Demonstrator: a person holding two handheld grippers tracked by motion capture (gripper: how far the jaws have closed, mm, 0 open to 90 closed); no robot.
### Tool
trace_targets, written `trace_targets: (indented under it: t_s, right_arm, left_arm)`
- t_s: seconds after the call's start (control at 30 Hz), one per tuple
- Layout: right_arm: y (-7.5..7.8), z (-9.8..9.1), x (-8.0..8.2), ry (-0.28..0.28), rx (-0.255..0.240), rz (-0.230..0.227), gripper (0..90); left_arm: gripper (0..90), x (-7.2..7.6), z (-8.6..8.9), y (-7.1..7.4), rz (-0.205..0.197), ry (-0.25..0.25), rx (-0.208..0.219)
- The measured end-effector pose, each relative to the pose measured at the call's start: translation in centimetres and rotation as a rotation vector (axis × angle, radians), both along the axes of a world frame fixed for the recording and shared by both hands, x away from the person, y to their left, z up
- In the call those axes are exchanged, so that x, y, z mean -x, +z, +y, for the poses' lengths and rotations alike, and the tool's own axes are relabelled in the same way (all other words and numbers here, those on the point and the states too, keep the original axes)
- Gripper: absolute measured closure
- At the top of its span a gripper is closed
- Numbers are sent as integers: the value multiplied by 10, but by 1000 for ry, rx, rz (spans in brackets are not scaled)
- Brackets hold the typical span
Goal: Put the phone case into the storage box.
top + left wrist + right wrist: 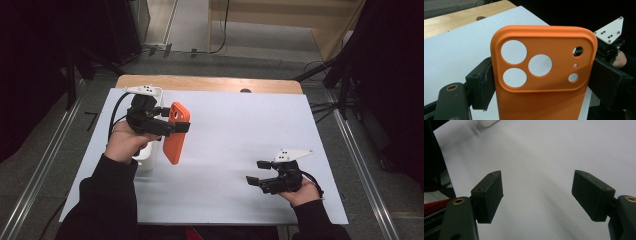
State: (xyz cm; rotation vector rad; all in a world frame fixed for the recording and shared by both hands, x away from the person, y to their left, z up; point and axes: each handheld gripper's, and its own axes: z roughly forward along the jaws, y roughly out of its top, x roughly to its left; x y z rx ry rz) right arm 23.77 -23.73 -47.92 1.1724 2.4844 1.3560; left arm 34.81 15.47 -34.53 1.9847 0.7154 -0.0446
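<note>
One orange phone case [544,75], empty, hangs in the left gripper [172,125] above the white sheet [240,130] on the table, at its left side. Jaws pinch it across the width, pads on both long edges, level w/ the camera cutouts, as the left gripper view shows. Through the lens holes you see white sheet, so no phone inside.

Handling, as a judgement: v. light, looks like soft silicone or matte plastic, prob. flexes if squeezed hard; matte skin should give decent friction, not fragile. Edge grip near the thick camera block is the stiffest spot; lower down the walls prob. bow inward. Bottom end dangles free, could swing.

Right gripper [258,171] sits low over the sheet at the right, well apart from the case, jaws spread, nothing betw. them. White object [145,161] lies just behind the left hand [125,142], partly hidden.
</note>
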Motion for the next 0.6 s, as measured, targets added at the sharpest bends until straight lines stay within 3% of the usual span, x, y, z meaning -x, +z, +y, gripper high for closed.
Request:
trace_targets:
  t_s: [0.6]
  right_arm:
    - [-1,0,-1,8,6,-3,237]
  left_arm:
    - [164,-4,32,12,-16,91,28]
